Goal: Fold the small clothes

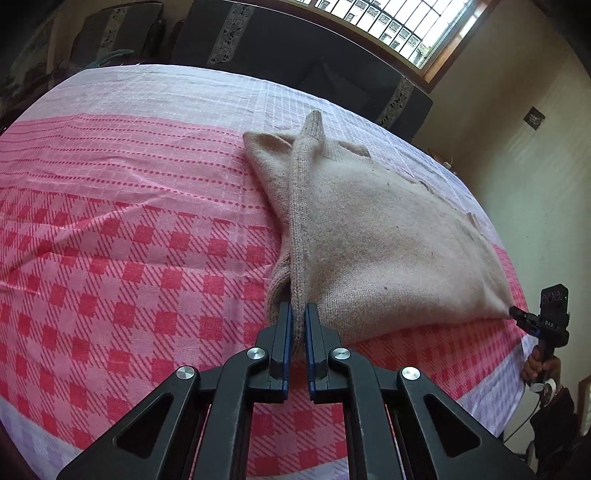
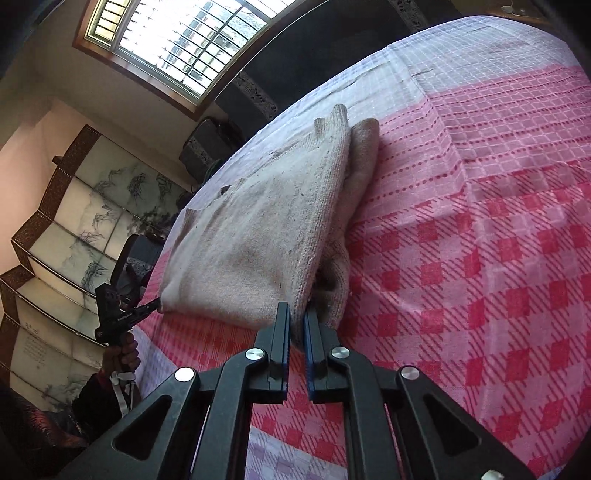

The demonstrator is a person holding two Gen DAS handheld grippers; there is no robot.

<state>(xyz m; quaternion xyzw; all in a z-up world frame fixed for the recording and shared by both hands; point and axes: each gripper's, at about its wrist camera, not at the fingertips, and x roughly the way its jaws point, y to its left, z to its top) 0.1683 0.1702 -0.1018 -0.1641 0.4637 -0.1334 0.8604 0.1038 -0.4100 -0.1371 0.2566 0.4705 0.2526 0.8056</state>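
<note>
On checked pink tablecloth (image 1: 147, 258): beige knit sweater (image 1: 388, 240) lifted by near hem, left gripper (image 1: 298, 317) and right gripper (image 2: 297, 317) each clamped tight on one corner; risk judged: loose sleeve (image 1: 303, 177) sliding off or hem slipping from pads, skewing fold.

A table under a pink-and-red checked cloth (image 1: 129, 236) bears a beige knitted sweater (image 1: 369, 240), partly lifted.

A sweater (image 1: 376, 236) lies on a tablecloth (image 1: 129, 221) — toward its two o'clock side. A sofa (image 1: 295, 48) stands behind, at twelve o'clock, under a window (image 1: 391, 26).
</note>
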